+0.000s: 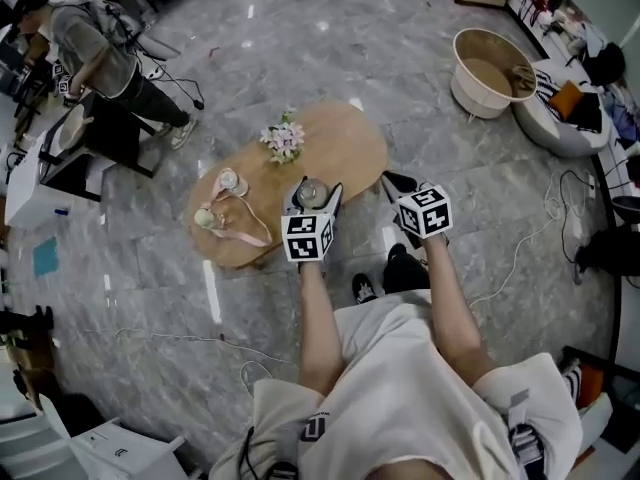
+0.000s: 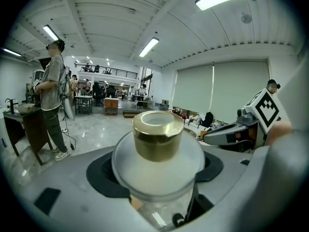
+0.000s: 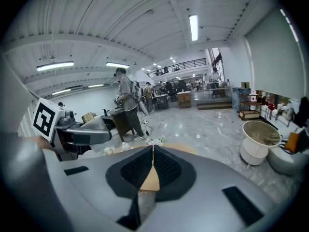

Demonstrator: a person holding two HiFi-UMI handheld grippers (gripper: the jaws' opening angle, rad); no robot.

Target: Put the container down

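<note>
My left gripper [image 1: 311, 194] pinched the gold-lidded glass container [image 2: 158, 140] between its jaws, over the near edge of the wooden table [image 1: 345, 143]; I couldn't tell whether it touched the tabletop. My right gripper [image 3: 152, 154] had its jaws pressed together, empty, just off the table's near-right edge.

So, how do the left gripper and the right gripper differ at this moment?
The left gripper grips a gold-lidded container; the right gripper holds nothing. The left gripper's jaws stand apart around the container, while the right gripper's jaws are pressed together. Both point toward the wooden table.
</note>
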